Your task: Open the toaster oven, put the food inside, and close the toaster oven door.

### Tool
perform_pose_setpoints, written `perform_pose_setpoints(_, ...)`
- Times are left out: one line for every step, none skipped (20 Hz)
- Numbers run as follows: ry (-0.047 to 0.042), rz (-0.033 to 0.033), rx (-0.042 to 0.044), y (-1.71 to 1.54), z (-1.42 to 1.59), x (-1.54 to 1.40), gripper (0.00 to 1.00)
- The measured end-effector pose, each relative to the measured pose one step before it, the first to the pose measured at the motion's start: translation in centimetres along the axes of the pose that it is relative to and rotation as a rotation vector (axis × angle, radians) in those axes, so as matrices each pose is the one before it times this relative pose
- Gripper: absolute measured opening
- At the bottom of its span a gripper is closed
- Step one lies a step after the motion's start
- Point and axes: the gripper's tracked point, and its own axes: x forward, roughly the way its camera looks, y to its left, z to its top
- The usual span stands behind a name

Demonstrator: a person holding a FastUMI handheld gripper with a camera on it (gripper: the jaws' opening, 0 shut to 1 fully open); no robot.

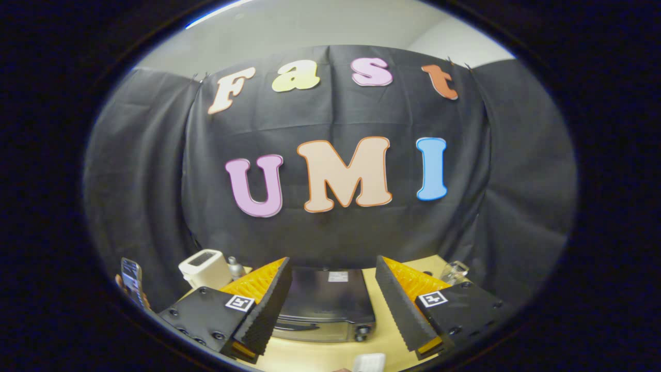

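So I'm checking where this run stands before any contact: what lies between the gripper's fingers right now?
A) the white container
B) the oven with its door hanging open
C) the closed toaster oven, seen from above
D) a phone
C: the toaster oven sits between the spread fingers of the gripper, its door shut and untouched.

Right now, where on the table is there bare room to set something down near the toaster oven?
The gripper is open, holding nothing, its fingers spread either side of the toaster oven. Bare table lies right of the oven, up to the right finger, and in front of it beside a small white object. Left of the oven is crowded: a white container and small bottle.
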Motion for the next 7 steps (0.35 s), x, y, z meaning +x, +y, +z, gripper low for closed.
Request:
perform_pose_setpoints(0.00075, -0.00294, -0.01444, 0.365, -0.012, -0.146, 1.0)
perform_pose_setpoints(0.00041, 0.00875, 0.00513, 0.436, 0.058, -0.302, 1.0)
perform_pose_setpoints(0.00146, 0.01677, 0.01684, 0.547, -0.085, -0.276, 1.0)
perform_pose_setpoints(0.00296, 0.02131, 0.01868, 0.622, -0.028, -0.321, 1.0)
perform_pose_setpoints(0.00046, 0.01386, 0.0111, 0.37, -0.012, -0.107, 1.0)
perform_pose_setpoints(-0.00245, 0.01197, 0.00277, 0.343, 0.219, -0.181, 1.0)
perform_pose_setpoints(-0.00809, 0.00666, 0.00098, 0.249, 0.216, -0.373, 1.0)
